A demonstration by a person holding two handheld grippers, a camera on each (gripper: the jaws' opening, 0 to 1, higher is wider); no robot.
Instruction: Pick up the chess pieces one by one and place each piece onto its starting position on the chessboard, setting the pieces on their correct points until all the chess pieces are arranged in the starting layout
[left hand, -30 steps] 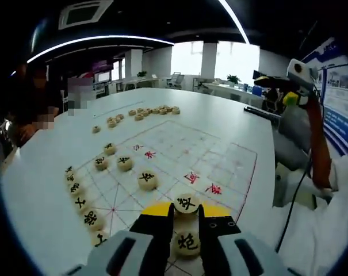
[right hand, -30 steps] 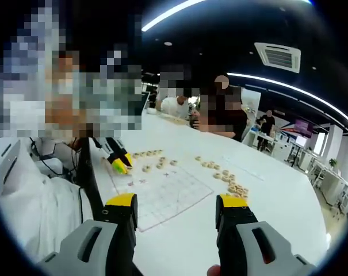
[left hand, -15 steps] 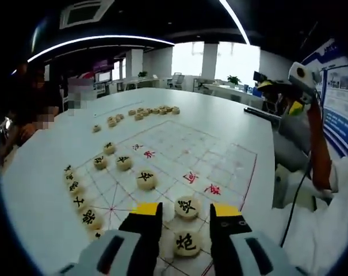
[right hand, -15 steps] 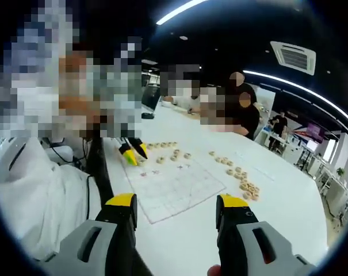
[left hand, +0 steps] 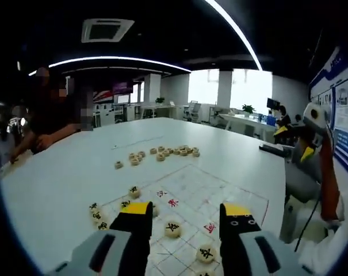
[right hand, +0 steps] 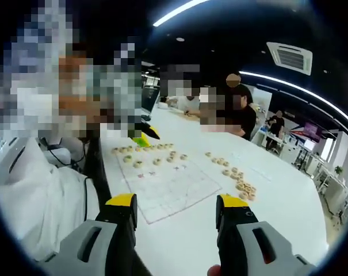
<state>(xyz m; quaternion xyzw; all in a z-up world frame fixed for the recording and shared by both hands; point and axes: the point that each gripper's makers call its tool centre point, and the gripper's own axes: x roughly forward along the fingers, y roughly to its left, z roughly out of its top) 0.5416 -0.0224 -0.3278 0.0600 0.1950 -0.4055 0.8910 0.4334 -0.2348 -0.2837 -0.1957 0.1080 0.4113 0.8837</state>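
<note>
Left gripper (left hand: 184,211) lifted clear of the chessboard (left hand: 231,192), jaws now wide apart and empty; two black-lettered chess pieces (left hand: 173,229) left on the board between them. At 3 o'clock, right gripper (right hand: 176,203) raised, jaws parted, unchanged.

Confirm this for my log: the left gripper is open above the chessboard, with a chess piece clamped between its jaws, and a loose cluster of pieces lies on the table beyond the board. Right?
Not quite. The left gripper is open above the chessboard, but nothing is clamped: in the left gripper view the pieces lie on the board between and below the jaws. The loose cluster beyond the board is there.
</note>
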